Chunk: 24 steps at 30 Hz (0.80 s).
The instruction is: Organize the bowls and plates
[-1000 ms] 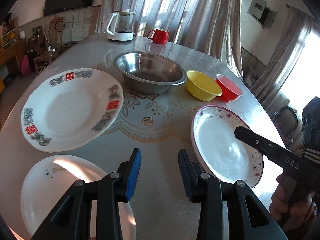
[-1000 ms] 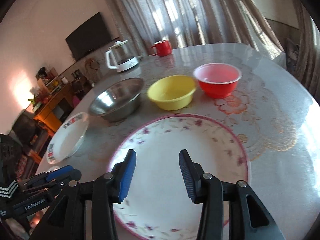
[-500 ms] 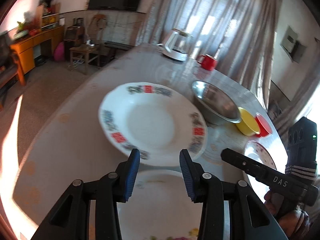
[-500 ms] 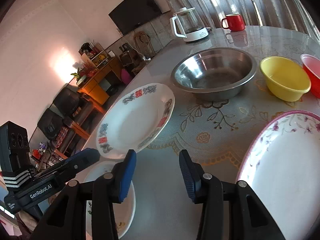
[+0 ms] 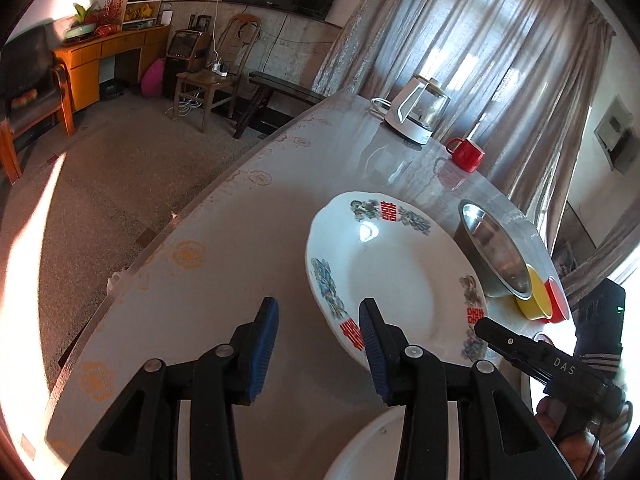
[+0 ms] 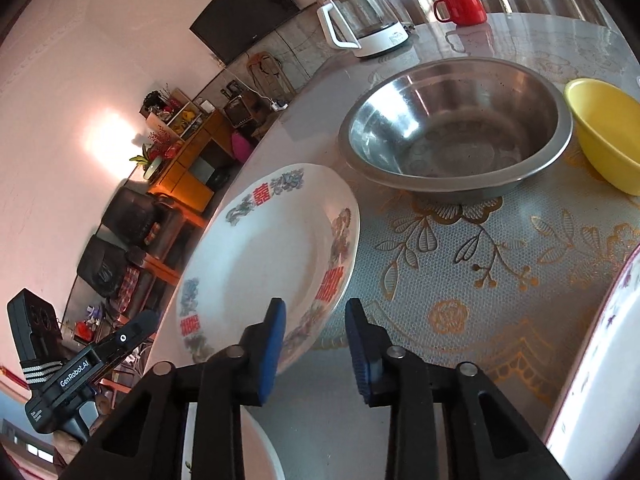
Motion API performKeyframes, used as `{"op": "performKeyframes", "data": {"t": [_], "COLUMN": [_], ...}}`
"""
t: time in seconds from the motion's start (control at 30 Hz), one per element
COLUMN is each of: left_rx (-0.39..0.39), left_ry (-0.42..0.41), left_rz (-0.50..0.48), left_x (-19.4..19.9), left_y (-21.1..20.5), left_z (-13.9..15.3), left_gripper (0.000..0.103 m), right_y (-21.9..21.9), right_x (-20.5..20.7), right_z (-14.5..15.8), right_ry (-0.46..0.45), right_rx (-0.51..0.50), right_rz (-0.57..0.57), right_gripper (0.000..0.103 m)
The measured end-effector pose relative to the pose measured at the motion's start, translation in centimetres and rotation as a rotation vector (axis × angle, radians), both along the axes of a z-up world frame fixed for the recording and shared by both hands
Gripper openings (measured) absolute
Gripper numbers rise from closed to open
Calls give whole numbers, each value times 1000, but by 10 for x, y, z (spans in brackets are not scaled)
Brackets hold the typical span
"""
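Observation:
A white plate with red characters and blue-green motifs (image 5: 400, 280) lies on the table; it also shows in the right wrist view (image 6: 264, 256). My left gripper (image 5: 318, 344) is open, its right finger over the plate's near-left rim. My right gripper (image 6: 316, 344) is open at the plate's near-right rim, straddling the edge. A plain white plate (image 5: 372, 452) lies under the grippers. A steel bowl (image 6: 456, 132), a yellow bowl (image 6: 604, 132), a red bowl (image 5: 558, 300) and a pink-rimmed floral plate (image 6: 604, 380) lie to the right.
A glass kettle (image 6: 360, 20) and a red mug (image 6: 460, 6) stand at the far side of the table. The table's left edge (image 5: 168, 224) drops to the floor. Chairs and a wooden cabinet stand beyond it.
Both grippers have swung left from the floral plate and the table's middle toward the red-character plate, closing in on its near rim. Both stay open.

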<state>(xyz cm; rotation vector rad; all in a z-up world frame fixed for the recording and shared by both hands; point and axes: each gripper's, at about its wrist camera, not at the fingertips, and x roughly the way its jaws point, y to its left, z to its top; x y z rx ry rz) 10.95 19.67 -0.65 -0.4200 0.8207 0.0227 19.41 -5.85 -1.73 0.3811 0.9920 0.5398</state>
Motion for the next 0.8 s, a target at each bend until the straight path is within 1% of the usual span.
{"op": "performKeyframes", "data": {"t": [0.07,0.3,0.37,0.43,0.5,0.57,0.7,0.8], "left_rx": [9,17,12,16,4,-6,-13,-34], "left_ry": [8,40,52,59,65,76,108,101], "left_rz": [-13,-63,-71,-83,-87,-86,-109,-116], "left_x": [8,37,44,48,53,59,73,75], "left_y": [-2,-7,-7,-8,-5,-4,-6,-3], "left_z": [-2,-14,-17,-20,-22,-25,-30,-31], "left_gripper": [41,29,29,28,26,26,26,26], "right_y": [2,13,15,13,11,10,11,17], "right_x": [4,10,13,16,18,20,21,22], "right_z": [-3,-10,-15,-21,-24,-25,-25,-25], "right_ry": [8,7,27,46,56,67,59,50], "right_rx": [0,-5,3,37,65,85,95,94], "right_rz": [-4,3,5,5,2,3,-3,-5], "right_gripper": [27,22,21,21,18,18,18,18]}}
